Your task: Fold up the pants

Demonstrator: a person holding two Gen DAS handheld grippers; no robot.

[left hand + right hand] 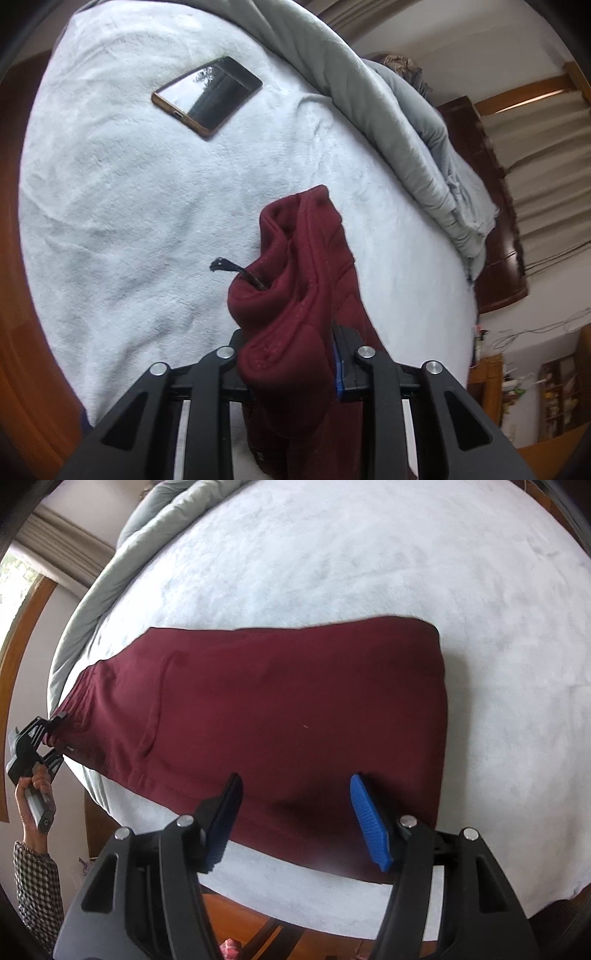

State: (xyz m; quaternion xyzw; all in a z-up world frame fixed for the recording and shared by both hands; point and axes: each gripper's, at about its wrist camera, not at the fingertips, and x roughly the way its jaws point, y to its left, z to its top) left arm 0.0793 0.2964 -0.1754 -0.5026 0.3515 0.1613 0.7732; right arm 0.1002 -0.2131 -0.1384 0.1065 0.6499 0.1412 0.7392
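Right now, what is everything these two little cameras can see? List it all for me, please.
pants: one, maroon, spread across the bed, waistband end pinched
drawstring: one, dark, poking from the waistband
phone: one, brown-edged, dark screen, lying on the blanket
blanket: one, pale fluffy, covering the bed
quilt: one, grey, bunched along the bed's far side
curtains: beige, by the wall
left gripper: black, shut on the waistband
right gripper: black with blue pads, open above the pants
hand: one, holding the left gripper's handle
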